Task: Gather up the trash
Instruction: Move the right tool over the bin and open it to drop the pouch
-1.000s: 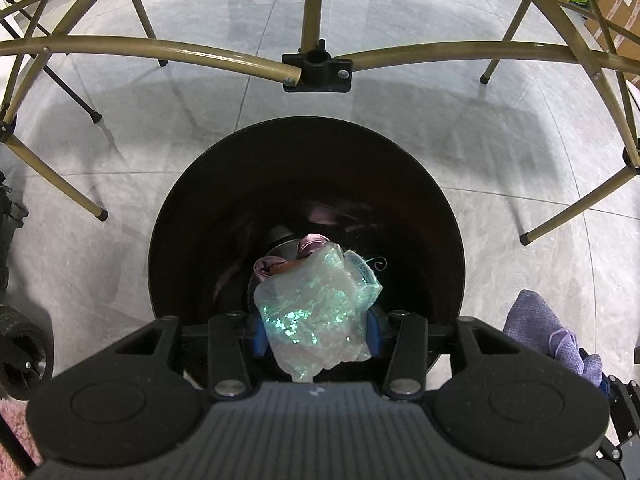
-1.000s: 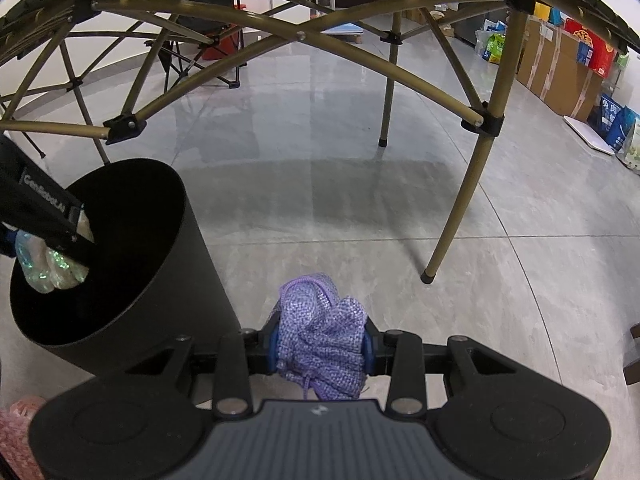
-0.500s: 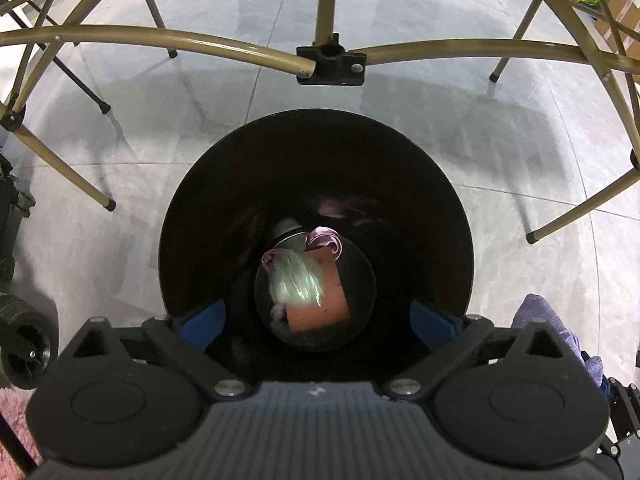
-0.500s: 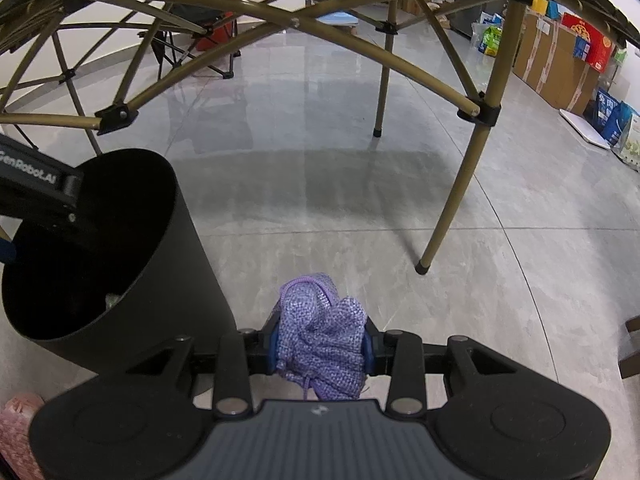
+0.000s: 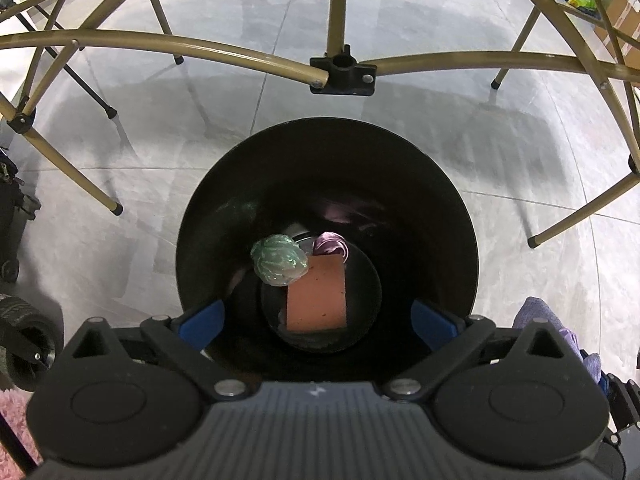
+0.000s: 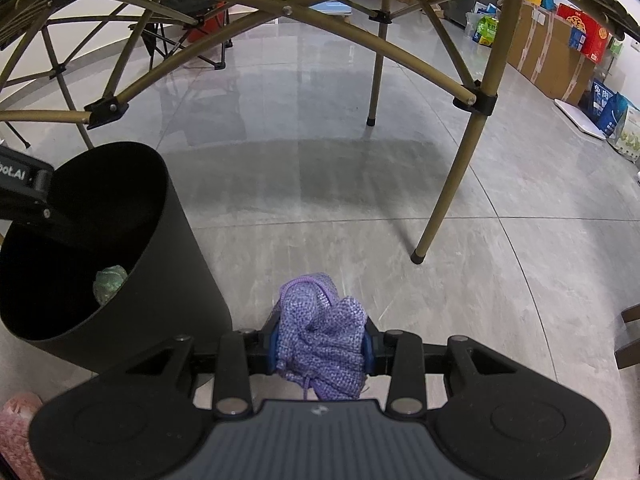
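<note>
A black round trash bin (image 5: pixel 440 208) stands on the floor; it also shows at the left of the right wrist view (image 6: pixel 172 248). Inside lie a crumpled green plastic bag (image 5: pixel 279 261), an orange-brown block (image 5: pixel 318 300) and a pink-purple scrap (image 5: pixel 331 242). My left gripper (image 5: pixel 318 322) is open and empty above the bin mouth. My right gripper (image 6: pixel 320 348) is shut on a crumpled purple mesh cloth (image 6: pixel 322 344), to the right of the bin; the cloth also shows in the left wrist view (image 5: pixel 538 314).
Gold folding-table legs and braces (image 6: pixel 452 184) cross overhead and around the bin (image 5: pixel 240 54). Boxes and bags (image 6: pixel 560 40) line the far right wall. A black wheel (image 5: pixel 24 348) and a pink fluffy rug (image 6: pixel 16 428) lie at the left.
My left gripper opened and let go of the green plastic bag, which fell to the bottom of the bin. My right gripper kept hold of the purple cloth.
</note>
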Demonstrator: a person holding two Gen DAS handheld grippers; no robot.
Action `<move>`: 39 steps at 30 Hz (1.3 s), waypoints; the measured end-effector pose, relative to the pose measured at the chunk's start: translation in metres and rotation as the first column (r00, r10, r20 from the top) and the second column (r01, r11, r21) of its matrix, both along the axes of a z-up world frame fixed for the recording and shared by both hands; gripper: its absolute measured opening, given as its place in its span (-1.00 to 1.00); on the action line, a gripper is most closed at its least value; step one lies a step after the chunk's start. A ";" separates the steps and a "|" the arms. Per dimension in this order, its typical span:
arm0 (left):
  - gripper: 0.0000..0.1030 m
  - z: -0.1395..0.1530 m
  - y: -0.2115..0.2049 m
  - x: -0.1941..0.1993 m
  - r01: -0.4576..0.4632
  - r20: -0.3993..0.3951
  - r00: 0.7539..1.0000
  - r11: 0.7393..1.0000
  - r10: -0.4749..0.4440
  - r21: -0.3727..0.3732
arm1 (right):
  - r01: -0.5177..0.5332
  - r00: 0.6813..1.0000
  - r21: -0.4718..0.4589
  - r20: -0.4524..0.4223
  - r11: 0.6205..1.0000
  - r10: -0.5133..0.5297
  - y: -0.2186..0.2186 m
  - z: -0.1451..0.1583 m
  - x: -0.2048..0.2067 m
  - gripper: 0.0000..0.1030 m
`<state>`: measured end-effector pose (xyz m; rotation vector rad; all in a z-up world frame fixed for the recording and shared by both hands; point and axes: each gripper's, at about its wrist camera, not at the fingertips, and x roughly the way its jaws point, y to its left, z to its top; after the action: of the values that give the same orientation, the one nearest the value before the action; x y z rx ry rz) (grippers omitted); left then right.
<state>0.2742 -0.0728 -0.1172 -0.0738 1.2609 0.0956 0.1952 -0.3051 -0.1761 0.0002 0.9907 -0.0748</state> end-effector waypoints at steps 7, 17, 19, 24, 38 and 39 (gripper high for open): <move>1.00 0.007 0.011 -0.004 -0.020 0.020 1.000 1.000 0.020 0.009 | -0.012 1.000 -0.008 0.017 1.000 0.012 0.007 0.007 -0.002 -0.30; 1.00 0.016 0.041 -0.012 -0.066 0.054 0.996 0.998 0.065 0.013 | -0.029 0.997 -0.004 0.067 1.000 0.029 0.019 0.028 -0.002 -0.30; 1.00 0.018 0.048 -0.015 -0.075 0.064 0.995 0.997 0.074 0.013 | -0.032 0.996 0.001 0.079 0.999 0.032 0.021 0.032 0.000 -0.30; 1.00 0.022 0.068 -0.022 -0.105 0.079 0.992 0.994 0.103 0.017 | -0.045 0.994 0.011 0.105 0.999 0.044 0.031 0.045 0.000 -0.30; 1.00 0.030 0.118 -0.041 -0.181 0.100 0.979 0.983 0.179 0.008 | -0.129 0.981 0.037 0.152 0.991 0.122 0.077 0.071 0.004 -0.30; 1.00 0.030 0.121 -0.042 -0.184 0.101 0.978 0.983 0.182 0.007 | -0.135 0.980 0.037 0.153 0.990 0.127 0.081 0.071 0.005 -0.30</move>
<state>0.2320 0.0483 -0.0868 -0.1791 1.1512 0.2583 0.2003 -0.2245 -0.1046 -0.0163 0.8389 0.0687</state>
